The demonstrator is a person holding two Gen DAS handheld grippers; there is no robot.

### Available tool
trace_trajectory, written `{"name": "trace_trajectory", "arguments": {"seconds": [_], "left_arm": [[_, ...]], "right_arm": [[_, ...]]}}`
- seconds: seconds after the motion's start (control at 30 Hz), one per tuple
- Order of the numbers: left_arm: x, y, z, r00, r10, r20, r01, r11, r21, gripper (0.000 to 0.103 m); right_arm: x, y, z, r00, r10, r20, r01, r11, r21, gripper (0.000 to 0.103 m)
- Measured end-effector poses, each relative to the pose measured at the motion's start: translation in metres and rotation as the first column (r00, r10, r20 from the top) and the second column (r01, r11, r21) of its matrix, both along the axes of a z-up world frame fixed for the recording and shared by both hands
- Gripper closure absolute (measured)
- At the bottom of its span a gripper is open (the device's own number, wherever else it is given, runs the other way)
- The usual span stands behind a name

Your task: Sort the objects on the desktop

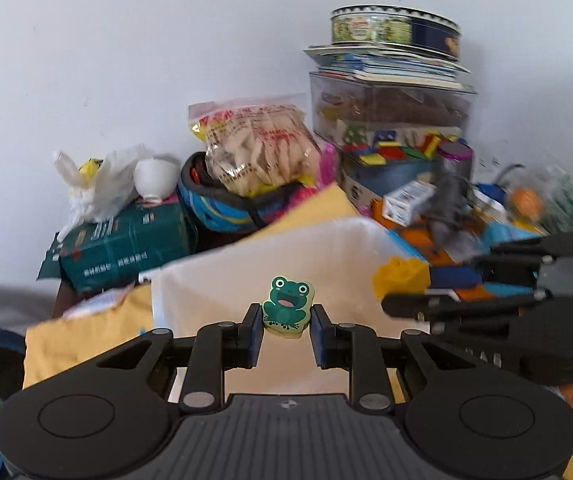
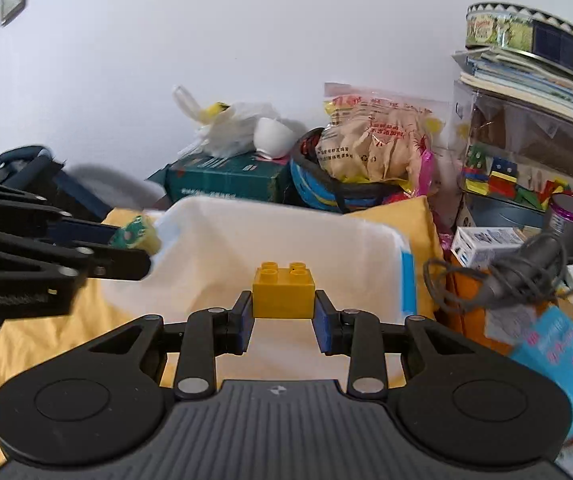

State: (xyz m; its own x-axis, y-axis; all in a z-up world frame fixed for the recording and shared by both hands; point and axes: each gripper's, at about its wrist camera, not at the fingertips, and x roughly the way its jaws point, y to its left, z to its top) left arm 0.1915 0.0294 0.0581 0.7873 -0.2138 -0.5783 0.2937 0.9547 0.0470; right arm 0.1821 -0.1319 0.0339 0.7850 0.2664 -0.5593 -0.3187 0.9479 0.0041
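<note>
small green cartoon frog figure on a pale yellow base (image 1: 286, 304) sits pinched between the blue pads of the left gripper (image 1: 286, 334), lower centre of the left wrist view; jaws closed in on its sides, frog upright, facing the camera. yellow plastic studded building brick (image 2: 283, 290) is clamped the same way in the right gripper (image 2: 283, 330), centre of the right wrist view, studs up, jaws narrowed onto both ends. both items are held above a white rectangular plastic bin with a blue label (image 2: 306, 236), which sits on a yellow cloth (image 2: 46, 344). in the right wrist view the left gripper enters at mid left with the frog at the bin's left corner. behind the bin: dark green carton (image 1: 126, 240), clear bag of pale snacks (image 1: 262, 148), round printed tin (image 1: 394, 28) on stacked books at upper right.
</note>
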Motion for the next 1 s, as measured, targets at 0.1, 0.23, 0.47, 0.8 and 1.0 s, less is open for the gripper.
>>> {"name": "trace_trajectory", "arguments": {"seconds": [0.1,0.23,0.47,0.8,1.0], "left_arm": [[0.033,-0.001,-0.009,0.999,0.024,-0.037,-0.024,1.000,0.007,0.075],[0.051,0.007,-0.027,0.993,0.073,-0.090,-0.073,0.997,0.005,0.064],[0.020,0.016,-0.019,0.994,0.083,-0.065,-0.085,0.996,-0.029,0.056],[-0.093,0.006,-0.046,0.998,0.055,-0.025,-0.053,0.997,0.053,0.041],[-0.157,0.001,-0.091,0.979,-0.006,-0.204,0.009,1.000,0.014,0.041]], "right_arm": [[0.026,0.006,-0.002,0.999,-0.027,-0.037,0.026,1.000,-0.017,0.069],[0.050,0.009,-0.015,0.992,-0.073,-0.104,0.067,0.996,-0.054,0.058],[0.036,0.001,-0.017,0.992,-0.074,-0.099,0.072,0.997,-0.030,0.053],[-0.048,-0.016,-0.031,0.989,0.089,-0.120,-0.097,0.993,-0.066,0.053],[-0.116,-0.022,-0.075,0.956,0.128,-0.263,-0.159,0.982,-0.099,0.053]]}}
